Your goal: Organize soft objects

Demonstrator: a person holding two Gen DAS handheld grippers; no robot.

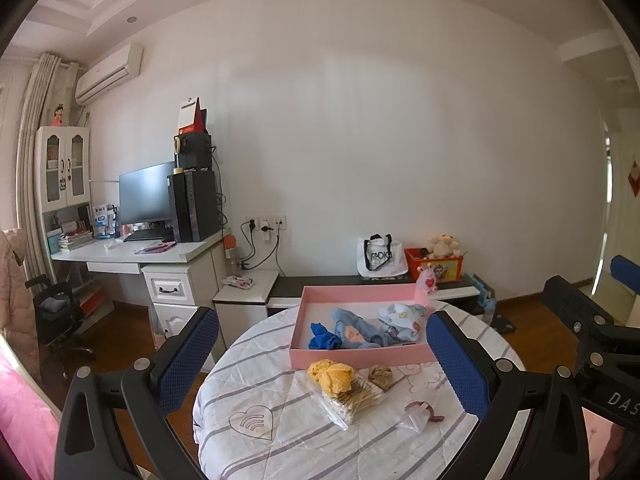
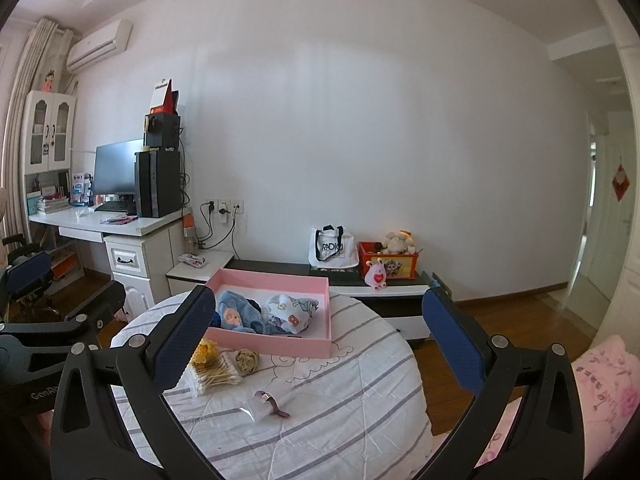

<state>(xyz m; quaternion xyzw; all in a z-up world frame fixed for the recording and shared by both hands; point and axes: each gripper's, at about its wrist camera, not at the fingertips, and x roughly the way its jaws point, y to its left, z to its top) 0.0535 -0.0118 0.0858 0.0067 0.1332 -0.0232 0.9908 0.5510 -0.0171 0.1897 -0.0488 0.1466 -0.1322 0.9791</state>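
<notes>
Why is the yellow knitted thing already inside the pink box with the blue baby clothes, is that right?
Not quite. The yellow knitted thing lies on the striped tablecloth in front of the pink box, not inside it, as the left wrist view shows. The blue baby clothes are inside.

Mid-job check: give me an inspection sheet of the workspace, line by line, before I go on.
Surface: round table under a striped white quilted cover.
Job's things: pink tray holds a blue knit piece and baby clothes; yellow knit piece and beige scrunchie lie outside, in front of it.
Clutter: bag of cotton swabs; small clear packet.
Grippers: left gripper and right gripper both open, empty, above the table.
Cables: plugs at the wall sockets, away from the table.
Surroundings: desk with monitor; low bench with tote bag.
</notes>
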